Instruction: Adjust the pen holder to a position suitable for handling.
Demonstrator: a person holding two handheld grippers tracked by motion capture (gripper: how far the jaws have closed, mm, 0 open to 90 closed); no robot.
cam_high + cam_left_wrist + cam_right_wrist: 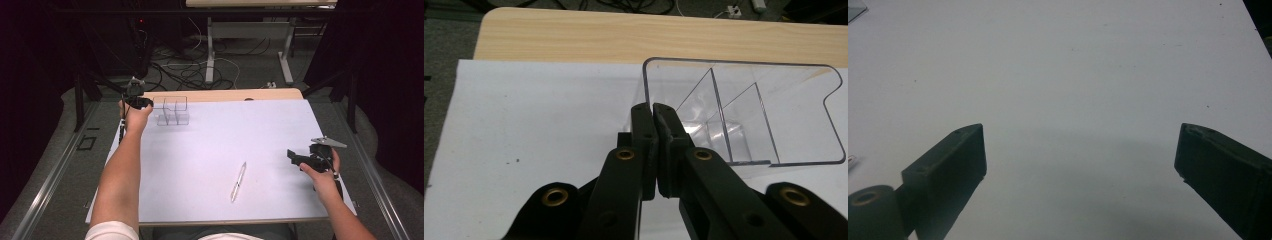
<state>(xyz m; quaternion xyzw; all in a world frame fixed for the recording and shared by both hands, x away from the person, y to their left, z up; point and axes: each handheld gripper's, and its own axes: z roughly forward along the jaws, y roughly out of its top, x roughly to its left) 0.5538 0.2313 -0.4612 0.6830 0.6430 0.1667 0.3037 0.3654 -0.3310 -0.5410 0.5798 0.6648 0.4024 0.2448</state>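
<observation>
The left gripper (653,112) is closed on the near-left wall of the clear organizer (171,111) at the far left. The pen (238,182) lies near centre, long axis near-far, left of the wide-open, empty right gripper (294,156).

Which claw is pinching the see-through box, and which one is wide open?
The left claw is squeezed shut on the clear box, gripping its side wall at the far left of the table. The right claw is wide open over the bare white sheet, holding nothing.
</observation>
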